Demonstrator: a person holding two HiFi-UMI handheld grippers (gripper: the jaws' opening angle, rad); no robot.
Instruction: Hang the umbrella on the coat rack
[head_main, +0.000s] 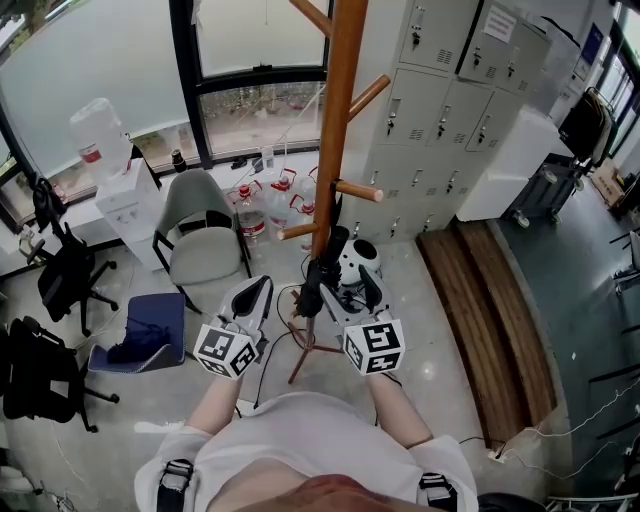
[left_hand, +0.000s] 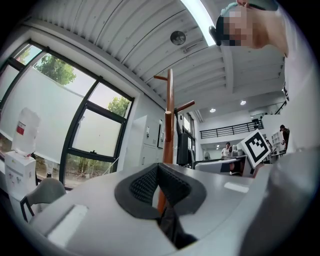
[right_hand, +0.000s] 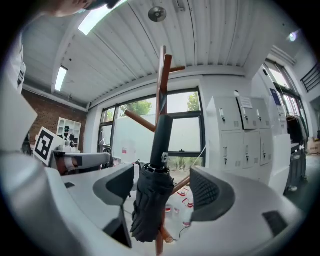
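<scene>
The wooden coat rack (head_main: 335, 120) stands straight ahead, its pole with slanting pegs also in the left gripper view (left_hand: 169, 120) and the right gripper view (right_hand: 162, 80). A black folded umbrella (head_main: 313, 285) hangs upright against the pole, handle up. In the right gripper view the umbrella (right_hand: 150, 200) is between the wide jaws of my right gripper (right_hand: 162, 187), whose pads stand clear of it. What holds the umbrella up is hidden. My right gripper (head_main: 350, 288) is open beside the pole. My left gripper (head_main: 262, 285) is just left of the pole, its pads (left_hand: 145, 185) together.
A grey chair (head_main: 200, 235) and a blue seat (head_main: 150, 335) stand left of the rack, with black office chairs (head_main: 65, 270) farther left. Water bottles (head_main: 265, 205) sit by the window. Grey lockers (head_main: 450, 100) and a wooden platform (head_main: 490, 310) are on the right. The rack's feet (head_main: 310, 350) spread below my grippers.
</scene>
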